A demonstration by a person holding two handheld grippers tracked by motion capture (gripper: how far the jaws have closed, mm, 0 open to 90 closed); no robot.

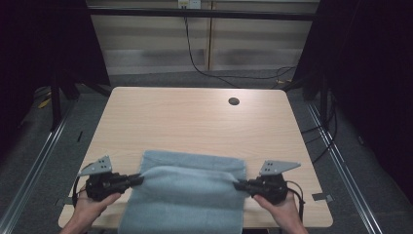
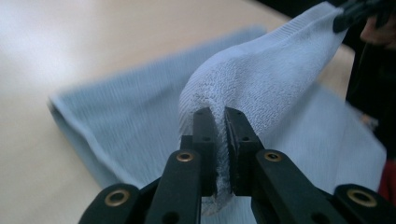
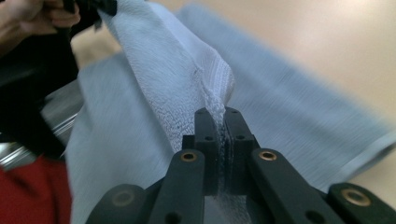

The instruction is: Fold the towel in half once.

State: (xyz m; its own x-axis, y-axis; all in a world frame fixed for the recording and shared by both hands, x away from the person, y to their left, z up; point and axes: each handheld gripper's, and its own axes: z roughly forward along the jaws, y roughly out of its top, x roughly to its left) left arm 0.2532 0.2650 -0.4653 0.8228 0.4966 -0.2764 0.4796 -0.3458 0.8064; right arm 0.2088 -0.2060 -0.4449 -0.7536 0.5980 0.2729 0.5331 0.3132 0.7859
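Clamping the towel [image 1: 187, 190], left claw [image 1: 139, 179] and right claw [image 1: 238, 185] pinch edges; claw views show folded cloth.

We see a pale blue towel [image 1: 187, 195] of looped terry cloth, rough and matt, with a flat-woven ribbed band along its hem. The worktop [image 1: 195, 122] is light wood-grain laminate, smooth with a faint sheen. The left tongs [image 2: 219, 140] and right tongs [image 3: 218, 140] look like matt black plastic with brass-coloured rivets.
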